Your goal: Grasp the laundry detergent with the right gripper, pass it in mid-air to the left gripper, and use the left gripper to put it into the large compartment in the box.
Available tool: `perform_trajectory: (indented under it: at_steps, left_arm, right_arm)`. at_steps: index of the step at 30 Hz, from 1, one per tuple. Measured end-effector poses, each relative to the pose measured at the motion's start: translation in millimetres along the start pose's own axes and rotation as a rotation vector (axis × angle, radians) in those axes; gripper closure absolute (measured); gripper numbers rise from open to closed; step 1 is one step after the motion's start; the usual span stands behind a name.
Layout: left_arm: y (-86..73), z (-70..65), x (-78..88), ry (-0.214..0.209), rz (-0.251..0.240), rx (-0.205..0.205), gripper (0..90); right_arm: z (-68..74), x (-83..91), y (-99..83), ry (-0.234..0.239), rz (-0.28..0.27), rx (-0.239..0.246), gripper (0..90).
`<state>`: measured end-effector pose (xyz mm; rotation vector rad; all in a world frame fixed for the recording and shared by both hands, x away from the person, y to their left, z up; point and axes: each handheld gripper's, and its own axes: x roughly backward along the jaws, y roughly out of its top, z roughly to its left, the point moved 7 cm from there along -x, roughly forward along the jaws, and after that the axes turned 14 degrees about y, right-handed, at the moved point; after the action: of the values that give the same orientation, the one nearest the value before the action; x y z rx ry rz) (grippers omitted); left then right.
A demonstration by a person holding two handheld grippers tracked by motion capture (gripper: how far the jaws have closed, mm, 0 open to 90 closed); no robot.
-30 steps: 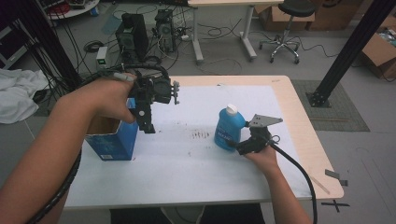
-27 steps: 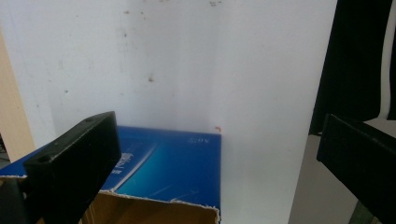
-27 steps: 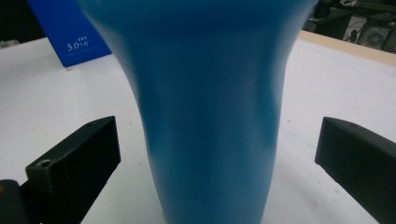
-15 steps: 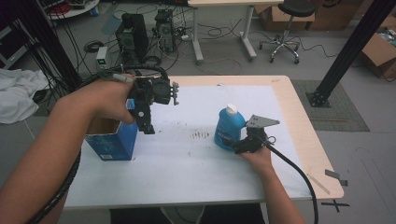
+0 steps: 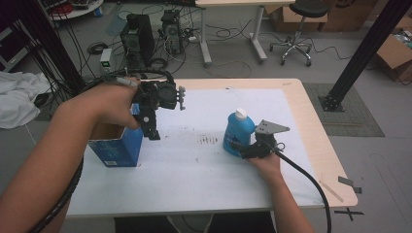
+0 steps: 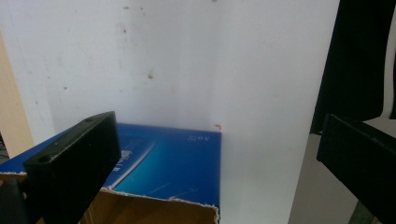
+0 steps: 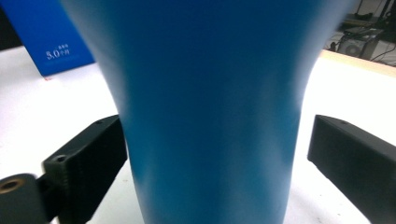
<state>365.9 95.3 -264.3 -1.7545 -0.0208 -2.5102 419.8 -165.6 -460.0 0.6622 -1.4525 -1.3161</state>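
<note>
A blue bottle (image 5: 238, 132) with a white cap stands upright on the white mat, right of centre. My right gripper (image 5: 244, 149) is open around its lower body; in the right gripper view the bottle (image 7: 210, 93) stands between the jaws, close to the left one with a gap at the right one. An open blue cardboard box (image 5: 115, 148) stands at the left. My left gripper (image 5: 151, 130) hangs open above the box's right edge, pointing down, with nothing in it. The left gripper view looks down on the box (image 6: 173, 163) between the wide jaws of the left gripper (image 6: 217, 135).
The wooden table (image 5: 320, 145) carries a white mat (image 5: 194, 179) with small dark marks near its middle. A small strip lies near the table's front right corner (image 5: 333, 190). Computers, cables, a chair and a black post stand on the floor behind.
My right gripper has slid a little forward and left, closer around the bottle. The left gripper and the box have hardly moved.
</note>
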Motion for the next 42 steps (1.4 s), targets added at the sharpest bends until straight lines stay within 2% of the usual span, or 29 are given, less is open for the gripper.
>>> perform_trajectory:
  at_steps: [17,31,34,42]
  left_arm:
    - [3.3,-1.0,-2.6,-0.004,0.001,-0.005,0.1]
    - [5.0,-0.7,-4.0,-0.006,0.008,-0.010,0.1]
    - [5.3,-0.7,-4.8,-0.005,0.010,-0.009,0.1]
    - [6.3,-0.6,-4.4,-0.004,0.011,-0.013,0.1]
  right_arm:
    - [4.2,-1.9,-0.1,-0.004,-0.008,0.023,21.7]
    - [4.4,-3.0,-0.5,0.005,-0.018,0.014,28.1]
    - [4.0,-2.8,0.1,-0.001,-0.025,0.014,32.8]
    - [4.5,-3.5,-0.8,0.001,-0.028,0.010,34.0]
